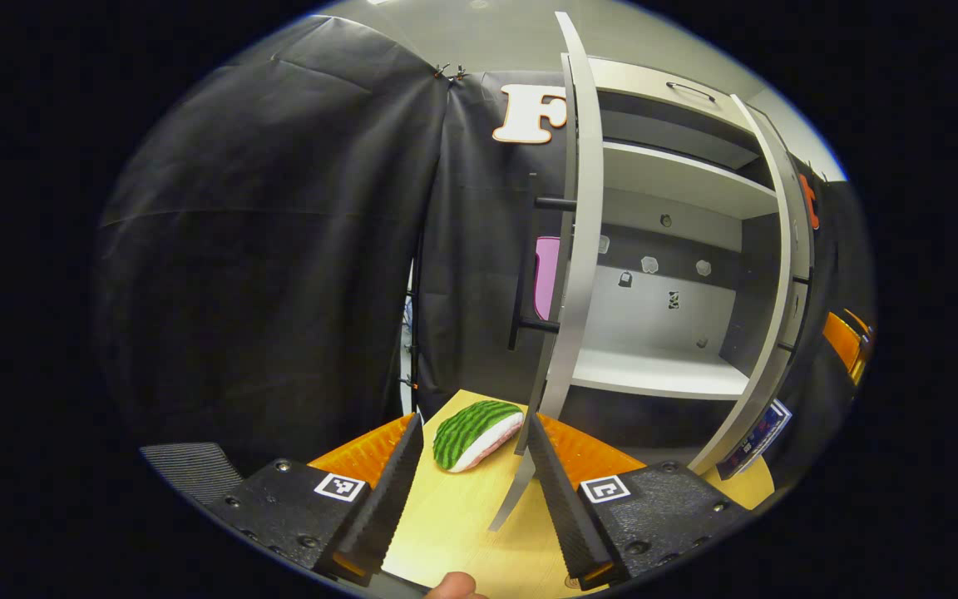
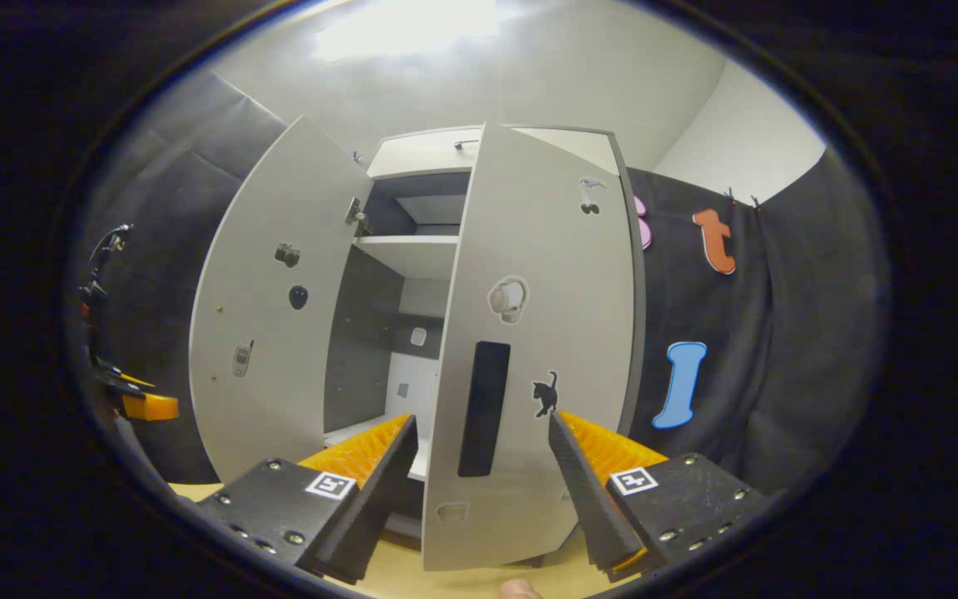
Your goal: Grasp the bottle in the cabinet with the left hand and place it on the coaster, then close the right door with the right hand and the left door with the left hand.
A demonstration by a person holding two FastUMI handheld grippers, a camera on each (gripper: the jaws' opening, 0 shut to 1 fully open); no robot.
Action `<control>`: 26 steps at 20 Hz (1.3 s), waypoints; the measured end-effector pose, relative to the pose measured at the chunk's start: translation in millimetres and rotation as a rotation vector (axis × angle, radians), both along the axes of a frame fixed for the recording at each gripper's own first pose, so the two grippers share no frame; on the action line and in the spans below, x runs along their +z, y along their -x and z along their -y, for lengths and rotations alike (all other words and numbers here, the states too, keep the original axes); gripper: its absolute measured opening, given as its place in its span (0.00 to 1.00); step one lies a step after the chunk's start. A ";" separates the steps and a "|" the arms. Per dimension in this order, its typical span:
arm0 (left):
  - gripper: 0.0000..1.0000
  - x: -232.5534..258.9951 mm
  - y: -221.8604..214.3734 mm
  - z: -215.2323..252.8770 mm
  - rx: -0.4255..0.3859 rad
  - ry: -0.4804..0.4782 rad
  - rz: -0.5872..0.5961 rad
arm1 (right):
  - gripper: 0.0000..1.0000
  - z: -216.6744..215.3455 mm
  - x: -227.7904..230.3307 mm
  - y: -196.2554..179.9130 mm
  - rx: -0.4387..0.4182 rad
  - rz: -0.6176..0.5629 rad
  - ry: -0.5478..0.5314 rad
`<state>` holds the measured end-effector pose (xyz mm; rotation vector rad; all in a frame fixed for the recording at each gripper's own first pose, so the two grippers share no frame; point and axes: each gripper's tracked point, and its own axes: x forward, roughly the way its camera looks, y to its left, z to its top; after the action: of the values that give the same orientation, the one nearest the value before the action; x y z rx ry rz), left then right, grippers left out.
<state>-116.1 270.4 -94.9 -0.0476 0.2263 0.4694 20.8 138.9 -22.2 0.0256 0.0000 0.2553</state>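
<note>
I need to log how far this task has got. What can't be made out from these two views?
- Bottle: not visible on the lower shelf; the left door hides part of the cabinet in the left gripper view.
- Cabinet inside, right gripper view: mostly covered by the right door.
- Coaster: possibly the green striped pad; uncertain.

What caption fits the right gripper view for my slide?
Open right gripper faces the cabinet's right door, half open, black handle between its fingers.

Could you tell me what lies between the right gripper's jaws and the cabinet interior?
In the right gripper view, the right door, partly open, stands between the right gripper and the cabinet's shelves; its dark handle faces the open jaws.
</note>
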 end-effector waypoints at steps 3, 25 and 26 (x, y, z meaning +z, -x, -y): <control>0.80 -3.6 -8.5 -7.2 -0.015 -0.002 -0.006 | 0.95 -2.5 -3.0 0.5 -0.020 -0.003 0.009; 0.78 -19.2 -45.3 101.8 -0.347 0.277 0.065 | 0.94 27.4 -23.3 9.0 -0.067 -0.078 0.020; 0.74 -17.6 -56.7 117.7 -0.371 0.258 0.074 | 0.94 31.3 -21.6 10.6 -0.069 -0.080 0.023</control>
<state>-59.4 152.7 -112.5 -0.2705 0.2160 0.0663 10.2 107.6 -43.8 0.0126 0.0820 0.1856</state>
